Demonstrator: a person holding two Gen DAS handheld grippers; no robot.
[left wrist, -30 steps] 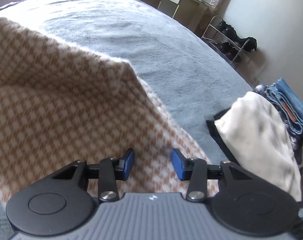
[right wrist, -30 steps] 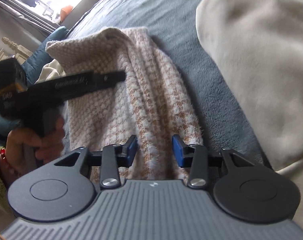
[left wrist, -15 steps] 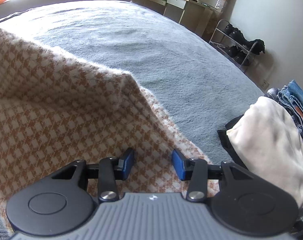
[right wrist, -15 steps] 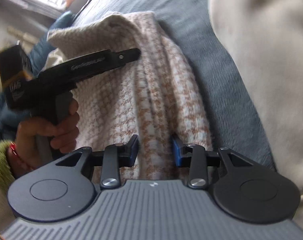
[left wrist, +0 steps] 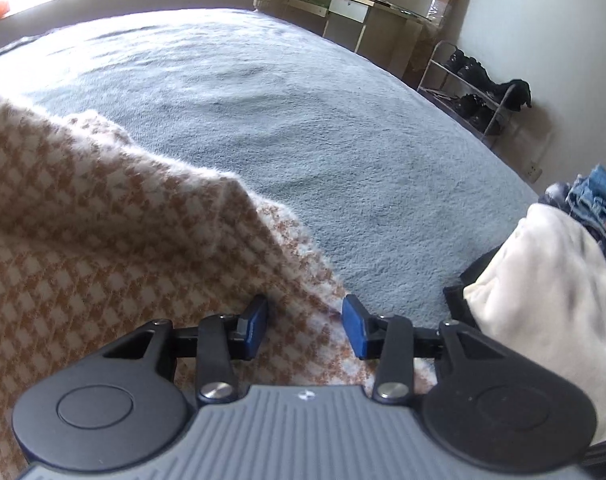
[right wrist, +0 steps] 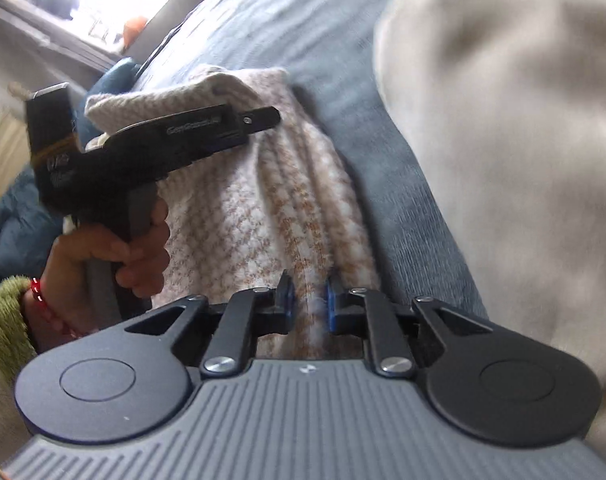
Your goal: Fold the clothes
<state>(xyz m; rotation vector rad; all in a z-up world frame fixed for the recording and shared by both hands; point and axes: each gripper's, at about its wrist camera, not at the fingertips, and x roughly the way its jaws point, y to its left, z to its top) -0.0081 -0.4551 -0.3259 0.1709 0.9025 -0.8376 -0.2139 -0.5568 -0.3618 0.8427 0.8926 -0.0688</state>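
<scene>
Right gripper [right wrist: 307, 300], jaws just closing, pinches a ridge of the checked knit [right wrist: 263, 216] lying on the bed [left wrist: 303, 120] beside a cream garment [right wrist: 503, 120]; left gripper [left wrist: 305, 326] half open over its edge; we judge it soft, limp, best gripped at edges.

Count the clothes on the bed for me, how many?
4 at least: the checked sweater near the left side, the cream garment at right atop something black, blue jeans behind. More may be hidden.
</scene>
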